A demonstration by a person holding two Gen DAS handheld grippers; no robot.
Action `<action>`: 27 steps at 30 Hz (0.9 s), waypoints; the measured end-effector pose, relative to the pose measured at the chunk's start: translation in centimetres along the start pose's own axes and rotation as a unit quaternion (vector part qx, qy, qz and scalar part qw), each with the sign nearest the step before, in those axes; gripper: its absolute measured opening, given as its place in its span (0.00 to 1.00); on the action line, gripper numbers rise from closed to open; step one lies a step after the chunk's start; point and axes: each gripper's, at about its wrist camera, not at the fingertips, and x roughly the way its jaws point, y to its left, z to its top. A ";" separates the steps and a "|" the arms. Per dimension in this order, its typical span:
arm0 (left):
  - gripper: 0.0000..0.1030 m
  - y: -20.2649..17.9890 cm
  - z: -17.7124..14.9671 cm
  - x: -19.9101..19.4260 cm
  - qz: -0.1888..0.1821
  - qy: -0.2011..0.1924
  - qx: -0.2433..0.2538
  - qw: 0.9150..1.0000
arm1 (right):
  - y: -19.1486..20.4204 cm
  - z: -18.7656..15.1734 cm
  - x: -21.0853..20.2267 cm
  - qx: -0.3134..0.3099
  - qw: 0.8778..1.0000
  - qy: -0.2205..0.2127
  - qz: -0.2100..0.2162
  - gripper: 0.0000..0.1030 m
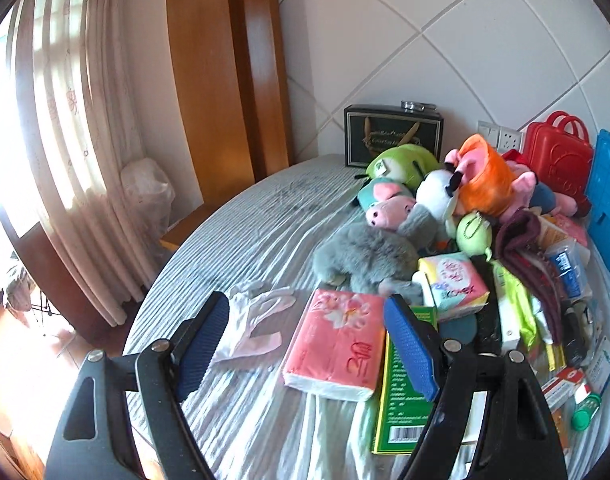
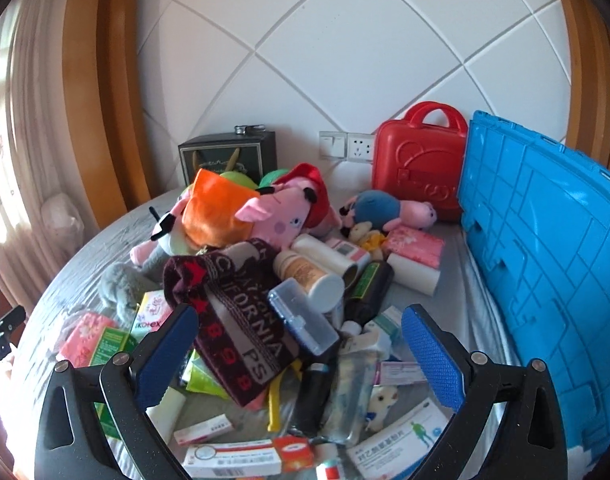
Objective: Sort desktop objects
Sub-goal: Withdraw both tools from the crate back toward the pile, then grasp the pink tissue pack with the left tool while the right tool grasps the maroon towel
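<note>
A heap of objects lies on a grey striped bed [image 1: 265, 208]. In the left wrist view my left gripper [image 1: 305, 320] hangs open above a pink tissue pack [image 1: 337, 344], with a green box [image 1: 401, 392] under its right finger and white gloves [image 1: 257, 320] to the left. Plush toys [image 1: 437, 188] and a Kotex pack [image 1: 453, 284] lie beyond. In the right wrist view my right gripper [image 2: 301, 332] stands open over a dark red sock [image 2: 233, 312], a clear blue-lidded case [image 2: 301, 320], medicine boxes [image 2: 397, 440] and a white bottle [image 2: 309, 276]. Nothing is held.
A blue plastic crate [image 2: 545, 260] stands on edge at the right, a red carry case [image 2: 421, 164] beside it against the white padded headboard. A dark gift bag [image 1: 393, 136] sits at the back. Curtains and a wooden frame are at the left; the bed's left part is bare.
</note>
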 end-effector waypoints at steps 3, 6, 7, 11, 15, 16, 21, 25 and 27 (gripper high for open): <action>0.77 1.0 -1.2 2.1 -0.005 0.032 -0.007 0.999 | 1.6 -0.8 1.5 -0.012 1.000 0.014 0.004 1.00; 0.77 1.0 -2.5 3.9 -0.019 0.060 -0.001 0.998 | 3.4 -1.6 3.0 -0.023 0.999 0.035 0.014 1.00; 0.77 0.7 -2.6 4.6 -0.024 0.069 0.005 0.997 | 4.0 -1.9 3.5 -0.028 0.999 0.041 0.017 1.00; 0.77 -0.5 -3.5 7.3 -0.044 0.098 0.028 0.994 | 5.8 -2.9 4.8 -0.043 0.997 0.060 0.021 1.00; 0.77 -1.1 -4.2 9.3 -0.078 0.127 0.042 0.988 | 6.7 -3.6 5.8 -0.054 0.996 0.075 0.013 1.00; 0.77 -1.3 -4.2 9.7 -0.089 0.133 0.042 0.986 | 6.7 -3.8 6.0 -0.053 0.995 0.079 0.010 1.00; 0.79 -2.8 -3.9 11.3 -0.099 0.145 0.074 0.982 | 6.7 -4.4 6.8 -0.045 0.995 0.092 -0.004 1.00; 0.83 -3.1 -2.7 13.4 -0.095 0.165 0.075 0.979 | 6.8 -4.6 7.1 -0.039 0.995 0.096 -0.008 1.00; 0.85 -3.2 -2.4 14.3 -0.088 0.172 0.077 0.978 | 7.0 -4.6 7.3 -0.040 0.994 0.098 -0.009 1.00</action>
